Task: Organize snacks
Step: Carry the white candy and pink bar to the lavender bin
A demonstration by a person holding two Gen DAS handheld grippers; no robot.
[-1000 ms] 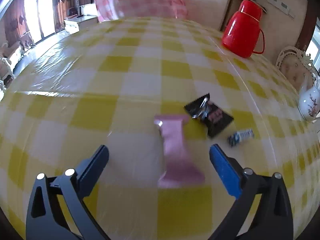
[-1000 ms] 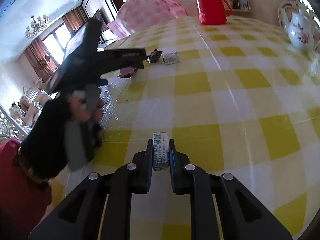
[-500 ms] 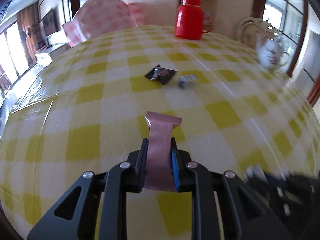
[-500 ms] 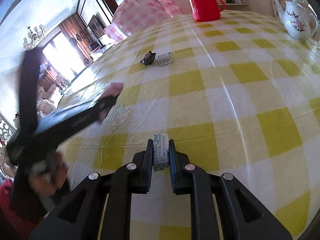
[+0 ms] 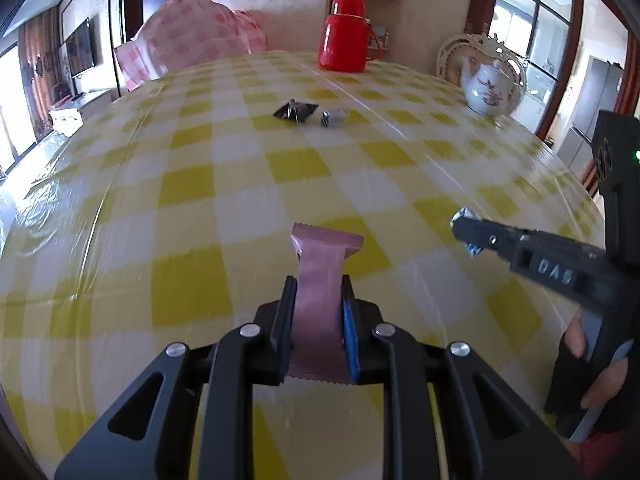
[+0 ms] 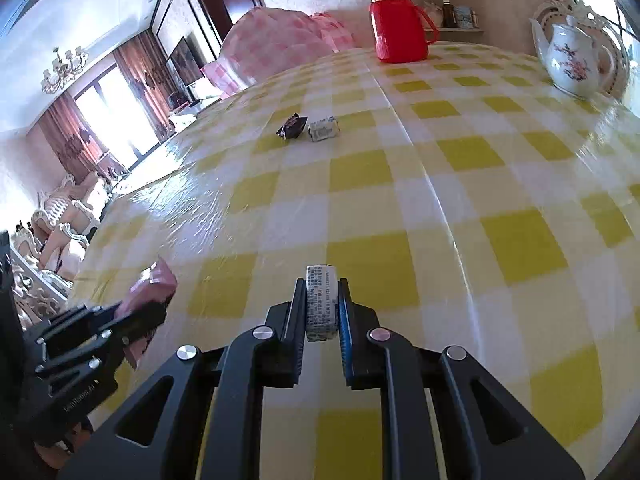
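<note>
A pink crimped-edge snack wrapper [image 5: 320,276] is pinched in the closed left gripper [image 5: 318,304], above the bench's near edge. The right gripper [image 6: 322,304] is clamped on a small white printed sweet [image 6: 321,300]; its print is too small to read. Farther in, a black foil packet [image 5: 296,110] lies just beside a second white sweet [image 5: 334,117] on the yellow-checked bench [image 5: 224,184]. The right gripper's arm reads "DAS".
</note>
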